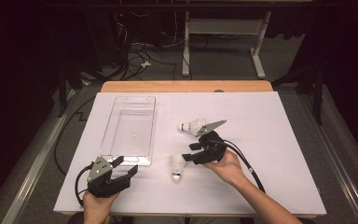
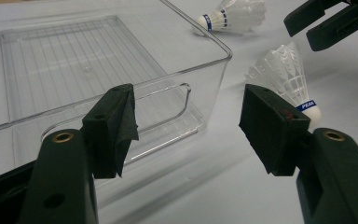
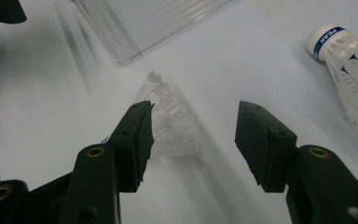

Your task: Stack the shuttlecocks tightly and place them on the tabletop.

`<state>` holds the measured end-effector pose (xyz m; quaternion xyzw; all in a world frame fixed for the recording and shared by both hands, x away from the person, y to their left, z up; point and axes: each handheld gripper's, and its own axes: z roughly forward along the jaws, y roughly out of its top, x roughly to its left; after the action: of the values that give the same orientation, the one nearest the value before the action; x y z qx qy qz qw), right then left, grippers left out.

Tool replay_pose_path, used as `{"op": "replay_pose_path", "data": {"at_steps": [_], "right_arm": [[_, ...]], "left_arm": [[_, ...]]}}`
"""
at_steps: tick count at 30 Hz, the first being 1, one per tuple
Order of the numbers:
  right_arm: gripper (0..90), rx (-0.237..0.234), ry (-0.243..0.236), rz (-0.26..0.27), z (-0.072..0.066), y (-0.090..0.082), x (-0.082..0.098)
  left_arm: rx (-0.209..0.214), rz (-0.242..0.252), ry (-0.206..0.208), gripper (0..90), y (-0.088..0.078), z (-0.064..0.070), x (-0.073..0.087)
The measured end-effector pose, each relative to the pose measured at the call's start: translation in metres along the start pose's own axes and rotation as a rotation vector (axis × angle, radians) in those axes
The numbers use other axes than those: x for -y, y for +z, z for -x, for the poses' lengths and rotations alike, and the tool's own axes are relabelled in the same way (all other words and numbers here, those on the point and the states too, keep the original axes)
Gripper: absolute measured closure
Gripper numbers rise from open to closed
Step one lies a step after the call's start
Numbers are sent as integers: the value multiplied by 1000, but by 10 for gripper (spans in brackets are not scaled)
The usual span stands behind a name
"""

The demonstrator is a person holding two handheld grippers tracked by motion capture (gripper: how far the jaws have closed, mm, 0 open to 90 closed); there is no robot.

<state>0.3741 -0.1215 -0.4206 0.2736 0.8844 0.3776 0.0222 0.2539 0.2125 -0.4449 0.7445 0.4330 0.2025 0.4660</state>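
Two shuttlecocks on the counter (image 1: 270, 140): nearer shuttlecock (image 1: 177, 166) ahead of right gripper (image 1: 190, 152) jaws, axis lengthwise, cork pointing toward the person. Both grippers' jaws gaping, holding nothing; left gripper (image 1: 127, 166) beside one clear bin (image 1: 129, 161).

Clear glossy plastic bin (image 1: 129, 130)

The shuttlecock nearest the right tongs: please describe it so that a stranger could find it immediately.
Start at the clear rectangular plastic bin on the white table sheet. Just past its near right corner lies a white feathered shuttlecock, directly before the open right tongs. Unlike the second white shuttlecock farther back, its cork points toward the person.
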Motion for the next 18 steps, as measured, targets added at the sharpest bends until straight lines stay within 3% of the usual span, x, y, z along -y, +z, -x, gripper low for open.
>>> {"op": "replay_pose_path", "data": {"at_steps": [18], "right_arm": [[510, -42, -14, -44, -10, 14, -5]], "left_arm": [[-1, -4, 1, 368, 0, 0, 0]]}}
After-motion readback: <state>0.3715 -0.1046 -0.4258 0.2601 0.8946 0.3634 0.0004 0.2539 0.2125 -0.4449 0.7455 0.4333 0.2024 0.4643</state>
